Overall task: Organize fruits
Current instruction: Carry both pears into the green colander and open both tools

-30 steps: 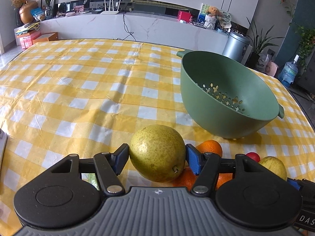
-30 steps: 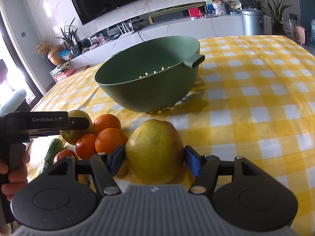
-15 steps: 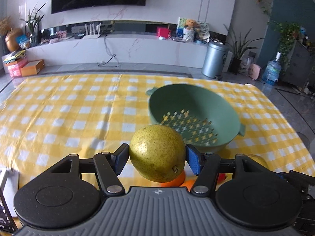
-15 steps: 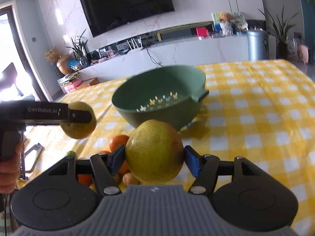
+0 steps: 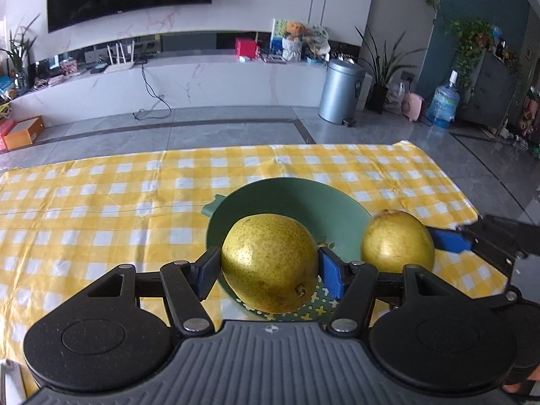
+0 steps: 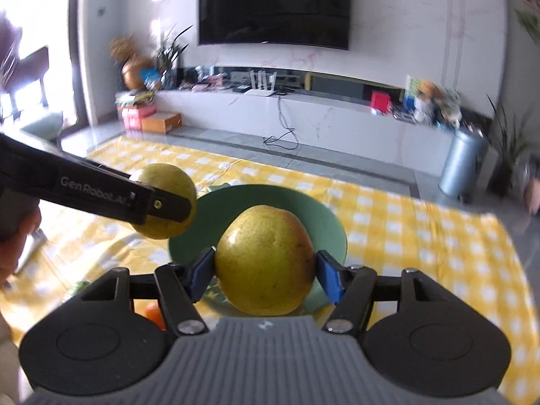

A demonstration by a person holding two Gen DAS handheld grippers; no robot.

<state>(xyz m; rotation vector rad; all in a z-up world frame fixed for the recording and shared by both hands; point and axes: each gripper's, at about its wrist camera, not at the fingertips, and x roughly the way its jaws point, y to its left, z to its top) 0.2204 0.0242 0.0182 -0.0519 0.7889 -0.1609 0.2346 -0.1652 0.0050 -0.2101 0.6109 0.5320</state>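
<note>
The colander (image 5: 287, 199) is sitting on the tablecloth (image 5: 101, 222) nearer its far right corner. Both pears are hanging above it: one pear (image 5: 270, 263) over the colander's left side, the other pear (image 5: 398, 241) over its right rim, just beside each other.

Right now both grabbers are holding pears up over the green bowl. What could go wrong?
1. The left gripper pinches its pear only at the sides; round fruit could slip out and miss the green colander.
2. The right gripper's pear hangs close beside the other over the same bowl, so they might bump.
3. A drop from above could bruise the fruit or tip the colander on the checked tablecloth.
</note>
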